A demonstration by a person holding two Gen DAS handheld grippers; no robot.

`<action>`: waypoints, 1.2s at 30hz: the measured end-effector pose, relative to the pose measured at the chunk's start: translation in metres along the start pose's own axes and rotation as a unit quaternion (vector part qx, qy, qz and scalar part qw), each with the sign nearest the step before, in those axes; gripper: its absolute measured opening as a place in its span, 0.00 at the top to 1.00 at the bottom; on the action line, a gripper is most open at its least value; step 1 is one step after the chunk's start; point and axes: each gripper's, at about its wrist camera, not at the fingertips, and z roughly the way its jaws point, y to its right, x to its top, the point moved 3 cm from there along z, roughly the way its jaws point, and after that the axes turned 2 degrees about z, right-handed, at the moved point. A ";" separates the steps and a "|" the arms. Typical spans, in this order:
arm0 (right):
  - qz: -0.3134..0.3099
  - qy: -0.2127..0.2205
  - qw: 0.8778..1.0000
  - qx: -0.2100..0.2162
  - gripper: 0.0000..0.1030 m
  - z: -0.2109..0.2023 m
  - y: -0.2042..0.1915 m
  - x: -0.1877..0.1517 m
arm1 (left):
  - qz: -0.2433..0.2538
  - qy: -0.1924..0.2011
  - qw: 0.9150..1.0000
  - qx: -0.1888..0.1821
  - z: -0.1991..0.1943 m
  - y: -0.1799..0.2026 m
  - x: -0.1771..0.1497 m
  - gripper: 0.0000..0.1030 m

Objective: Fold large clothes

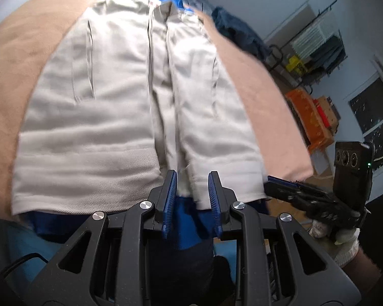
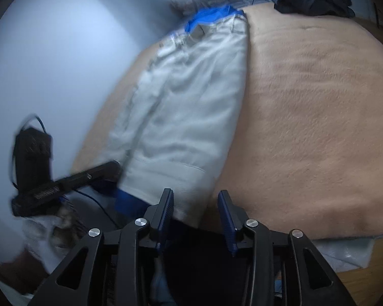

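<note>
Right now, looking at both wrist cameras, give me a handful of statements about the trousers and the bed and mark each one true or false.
1. The light grey trousers lie spread out on a tan blanket. True.
2. The left gripper has its jaws clamped on a trouser hem. False: they stand apart at the hem edge, and nothing is pinched between them.
3. A dark garment lies at the far end of the blanket. True.
4. The trousers are already folded into a small square. False: both legs lie at full length.
5. Blue fabric shows beyond the waistband. True.
</note>
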 end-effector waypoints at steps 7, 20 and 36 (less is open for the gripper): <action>-0.071 -0.007 0.996 -0.054 0.77 -0.009 -0.011 -0.003 | 0.016 0.011 1.000 -0.006 -0.023 -0.003 -0.001 0.77; -0.130 0.050 0.990 -0.035 0.72 0.015 -0.043 0.049 | -0.041 0.049 0.994 0.086 -0.063 -0.104 0.034 0.77; -0.047 0.021 0.999 -0.012 0.34 0.014 0.011 0.043 | -0.145 0.007 0.989 0.022 -0.054 -0.152 0.026 0.36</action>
